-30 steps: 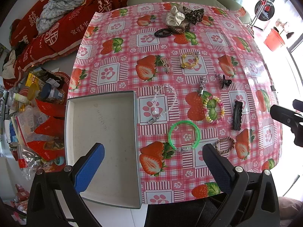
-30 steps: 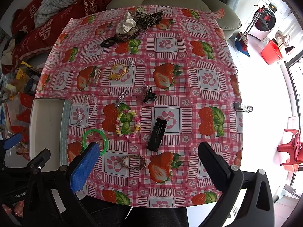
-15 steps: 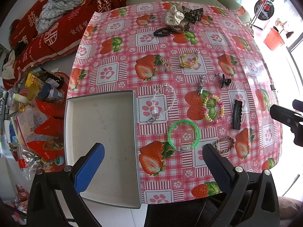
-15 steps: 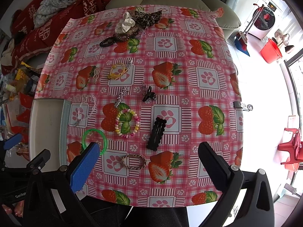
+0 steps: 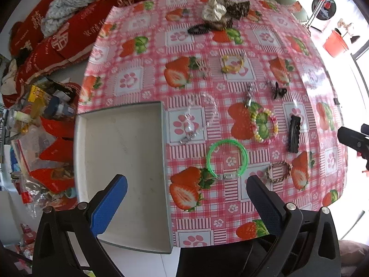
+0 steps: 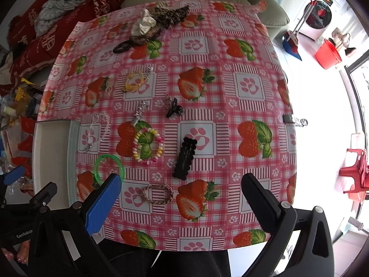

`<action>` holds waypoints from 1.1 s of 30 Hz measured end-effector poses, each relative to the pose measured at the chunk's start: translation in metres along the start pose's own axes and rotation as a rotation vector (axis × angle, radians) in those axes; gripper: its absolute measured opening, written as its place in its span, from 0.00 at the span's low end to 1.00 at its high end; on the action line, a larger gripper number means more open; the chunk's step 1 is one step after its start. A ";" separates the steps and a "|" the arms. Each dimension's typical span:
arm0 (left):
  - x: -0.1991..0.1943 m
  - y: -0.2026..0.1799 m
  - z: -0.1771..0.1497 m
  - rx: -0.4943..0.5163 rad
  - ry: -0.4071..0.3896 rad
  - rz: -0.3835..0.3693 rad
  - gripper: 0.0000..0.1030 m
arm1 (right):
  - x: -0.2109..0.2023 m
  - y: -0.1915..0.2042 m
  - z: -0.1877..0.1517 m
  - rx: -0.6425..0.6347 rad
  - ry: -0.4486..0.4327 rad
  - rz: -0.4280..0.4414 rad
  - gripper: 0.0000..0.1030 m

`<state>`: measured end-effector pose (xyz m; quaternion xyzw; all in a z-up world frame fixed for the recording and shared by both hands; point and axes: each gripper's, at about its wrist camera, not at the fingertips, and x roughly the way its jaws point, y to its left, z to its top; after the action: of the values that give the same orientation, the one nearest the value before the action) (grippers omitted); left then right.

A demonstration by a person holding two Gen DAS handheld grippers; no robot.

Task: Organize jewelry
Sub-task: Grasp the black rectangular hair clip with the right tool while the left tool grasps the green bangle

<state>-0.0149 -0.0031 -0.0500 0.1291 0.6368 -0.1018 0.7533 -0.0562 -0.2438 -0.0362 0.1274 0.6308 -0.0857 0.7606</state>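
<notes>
Jewelry lies spread on a pink strawberry tablecloth. A green bangle, a braided bracelet, a beaded bracelet, a black hair clip and a clear bead chain lie near the front. An empty white tray sits at the table's left edge. My left gripper is open and empty, above the tray's right wall and the green bangle. My right gripper is open and empty, above the braided bracelet and near the black hair clip.
Scrunchies and a black hair tie lie at the far side. A yellow bracelet and a small black claw clip lie mid-table. A cluttered floor lies left; a sofa with red cushions stands behind.
Both views have shifted only slightly; the table objects have not moved and both grippers stay open.
</notes>
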 end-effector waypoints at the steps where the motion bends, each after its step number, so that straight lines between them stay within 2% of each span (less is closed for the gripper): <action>1: 0.001 0.000 0.003 0.001 0.011 -0.007 1.00 | 0.002 -0.002 -0.001 0.007 0.004 -0.002 1.00; 7: 0.019 -0.002 0.010 0.006 0.032 0.012 1.00 | 0.022 -0.016 -0.005 0.036 0.052 -0.009 1.00; 10: 0.032 -0.007 0.009 0.021 0.067 -0.016 1.00 | 0.036 -0.023 -0.008 0.054 0.093 0.012 1.00; 17: 0.054 -0.021 0.011 0.041 0.077 -0.032 1.00 | 0.070 -0.026 -0.013 0.063 0.161 -0.005 1.00; 19: 0.060 -0.026 0.014 0.050 0.071 -0.043 0.91 | 0.080 -0.025 -0.013 0.058 0.176 -0.014 1.00; 21: 0.070 -0.032 0.018 0.065 0.082 -0.053 0.89 | 0.091 -0.023 -0.012 0.051 0.191 -0.013 1.00; 24: 0.082 -0.037 0.022 0.074 0.096 -0.065 0.72 | 0.107 -0.022 -0.010 0.054 0.209 -0.025 1.00; 28: 0.099 -0.040 0.028 0.061 0.123 -0.062 0.72 | 0.126 -0.023 -0.005 0.071 0.220 -0.026 0.99; 32: 0.113 -0.036 0.034 0.040 0.137 -0.049 0.72 | 0.140 -0.023 0.000 0.065 0.221 -0.023 0.94; 33: 0.118 -0.034 0.036 0.028 0.147 -0.047 0.72 | 0.145 -0.022 0.002 0.065 0.225 -0.016 0.90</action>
<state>0.0273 -0.0458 -0.1632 0.1318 0.6917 -0.1189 0.7001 -0.0334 -0.2611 -0.1797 0.1558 0.7100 -0.0973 0.6798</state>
